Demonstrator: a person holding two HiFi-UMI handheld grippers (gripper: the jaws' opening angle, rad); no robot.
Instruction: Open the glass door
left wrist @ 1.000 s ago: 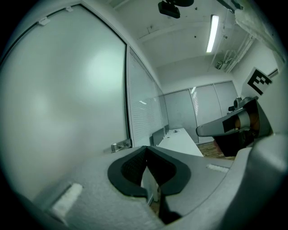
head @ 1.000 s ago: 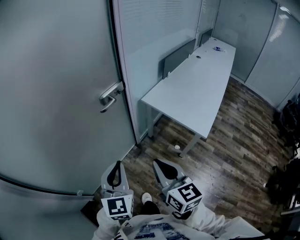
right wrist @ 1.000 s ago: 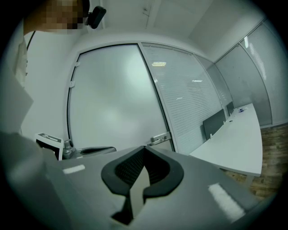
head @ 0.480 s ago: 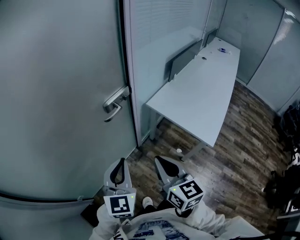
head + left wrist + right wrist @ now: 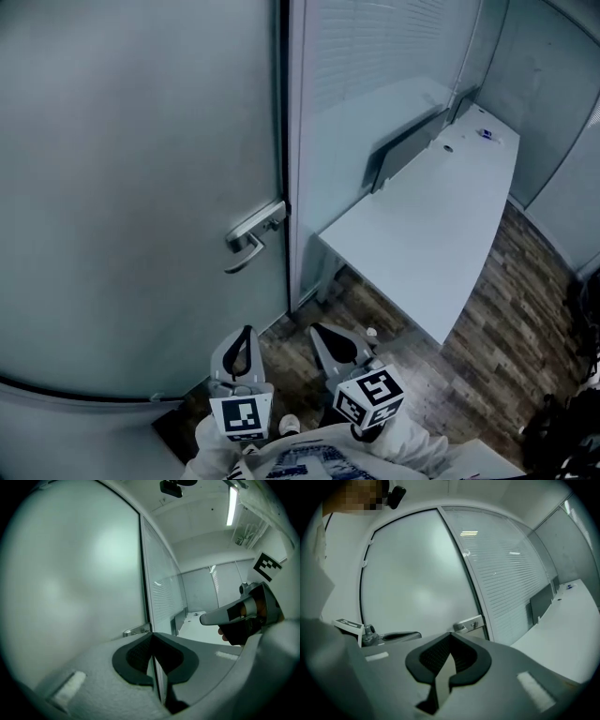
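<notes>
1. The door (image 5: 141,187) fills the left of the head view. It is a frosted pane, and its right edge lies along a dark frame strip (image 5: 283,112).
2. The handle (image 5: 251,234) is a metal lever low on the right edge of the door, just beside the strip.
3. The left gripper (image 5: 247,330) is near the bottom of the head view, below the handle and apart from it. It points toward the door. In the left gripper view the two fingers are pressed together at the tips, with nothing between them, and the handle shows just beyond the tips, a little to the left.
4. The right gripper (image 5: 316,328) is just beside the left one, on its right, and touches nothing. In the right gripper view its fingers also meet at the tips and they hold nothing. The handle stands beyond them, slightly to the right.
5. A glass wall (image 5: 375,66) with fine horizontal lines stands right of the strip.
6. A long pale desk (image 5: 441,234) runs along this wall, with a dark panel (image 5: 408,150) upright on the edge nearest the wall.
7. The floor (image 5: 511,319) of wood planks shows under and right of the desk.
</notes>
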